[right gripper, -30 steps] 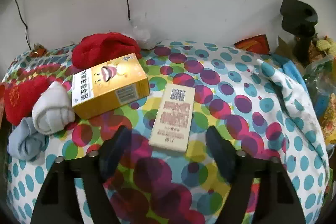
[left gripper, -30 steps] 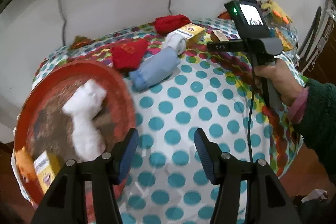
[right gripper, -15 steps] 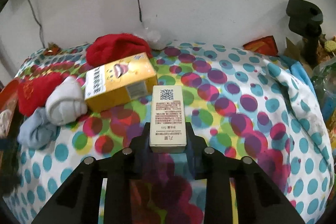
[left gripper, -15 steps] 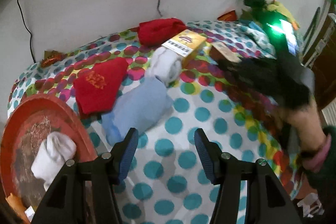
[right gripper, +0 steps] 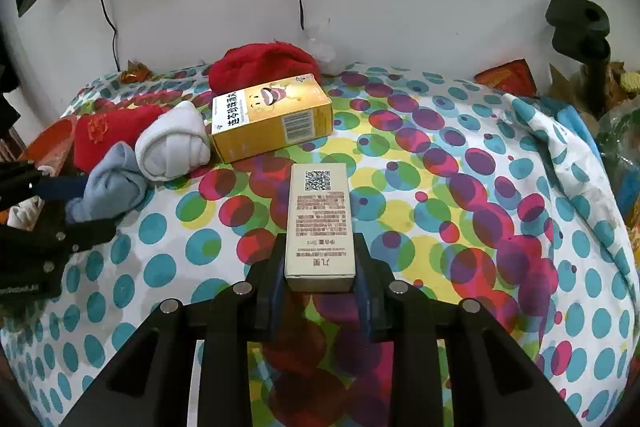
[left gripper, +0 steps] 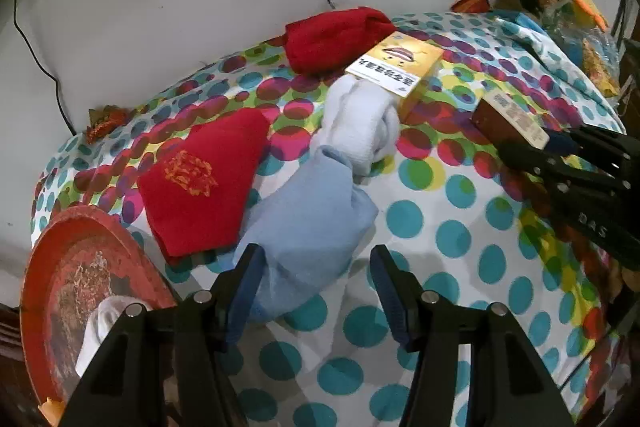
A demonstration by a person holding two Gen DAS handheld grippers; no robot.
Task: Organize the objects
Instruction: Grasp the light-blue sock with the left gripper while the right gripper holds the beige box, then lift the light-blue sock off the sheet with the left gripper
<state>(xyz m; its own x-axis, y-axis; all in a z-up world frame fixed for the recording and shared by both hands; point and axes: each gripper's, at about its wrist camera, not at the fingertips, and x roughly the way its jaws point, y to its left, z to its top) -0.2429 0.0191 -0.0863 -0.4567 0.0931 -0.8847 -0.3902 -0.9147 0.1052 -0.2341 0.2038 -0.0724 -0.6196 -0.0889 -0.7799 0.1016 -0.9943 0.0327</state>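
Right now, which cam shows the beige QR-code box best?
Right wrist view. The beige box sits centred with its printed top, QR code and near end fully visible, and the right gripper is clamped on its sides. The left wrist view catches it only at the right edge, foreshortened, with its print unreadable.

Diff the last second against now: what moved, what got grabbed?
The right claw closed on the slim beige box, which lay loose between its open jaws a second ago. The left claw swung from beside the red tray over to the light blue sock, jaws open throughout. The yellow box, white sock and red cloth stayed put.
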